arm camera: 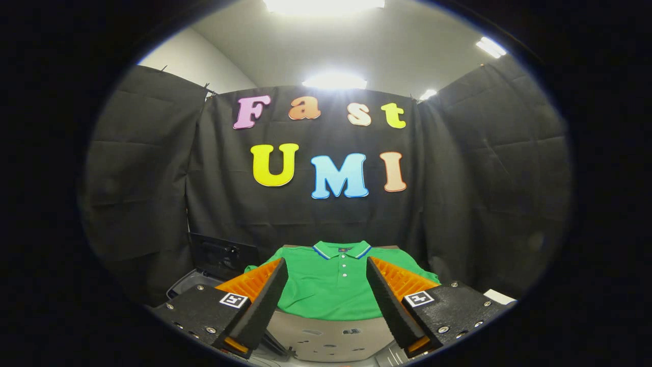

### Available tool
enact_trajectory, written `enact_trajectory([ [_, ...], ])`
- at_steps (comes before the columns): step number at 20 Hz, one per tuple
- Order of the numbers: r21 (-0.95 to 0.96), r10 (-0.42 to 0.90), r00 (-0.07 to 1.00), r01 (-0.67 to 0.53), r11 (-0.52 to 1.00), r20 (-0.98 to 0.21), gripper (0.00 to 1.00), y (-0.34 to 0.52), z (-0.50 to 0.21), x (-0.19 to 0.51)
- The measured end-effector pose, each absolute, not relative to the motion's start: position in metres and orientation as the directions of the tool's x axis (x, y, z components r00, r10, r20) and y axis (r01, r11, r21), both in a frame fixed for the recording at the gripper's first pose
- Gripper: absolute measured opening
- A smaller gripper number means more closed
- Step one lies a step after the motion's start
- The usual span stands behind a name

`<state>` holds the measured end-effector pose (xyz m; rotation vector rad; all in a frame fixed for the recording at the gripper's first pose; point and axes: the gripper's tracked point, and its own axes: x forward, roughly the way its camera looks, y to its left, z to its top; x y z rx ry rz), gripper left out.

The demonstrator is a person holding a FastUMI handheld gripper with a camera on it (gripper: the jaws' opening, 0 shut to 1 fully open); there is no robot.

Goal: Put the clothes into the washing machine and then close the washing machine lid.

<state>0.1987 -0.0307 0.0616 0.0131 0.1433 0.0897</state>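
Just ahead of your gripper point(326, 285), the green polo shirt point(331, 285) lies flat on the table point(331, 336), collar toward the booth wall. Fingers spread wide, holding nothing. The washing machine's raised lid point(221, 255) sits left of the shirt.

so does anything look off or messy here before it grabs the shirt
Nothing stands out. The green polo shirt lies flat and neatly folded, collar up, just ahead of the hand-held gripper, whose fingers are spread open and touch nothing. The washing machine lid stands raised beside the shirt, as the task needs.
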Motion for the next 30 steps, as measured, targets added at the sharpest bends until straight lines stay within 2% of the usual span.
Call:
enact_trajectory([
  [6,0.022,0.125,0.969,-0.123,0.992,-0.213,0.96,-0.021,0.052,0.256],
  [19,-0.005,0.143,0.855,-0.169,0.986,-0.499,0.96,-0.033,-0.023,0.35],
  [27,0.007,0.169,0.758,-0.212,0.977,-0.63,0.96,-0.035,-0.076,0.369],
  [30,0.013,0.191,0.744,-0.238,0.971,-0.64,0.96,-0.03,-0.085,0.37],
])
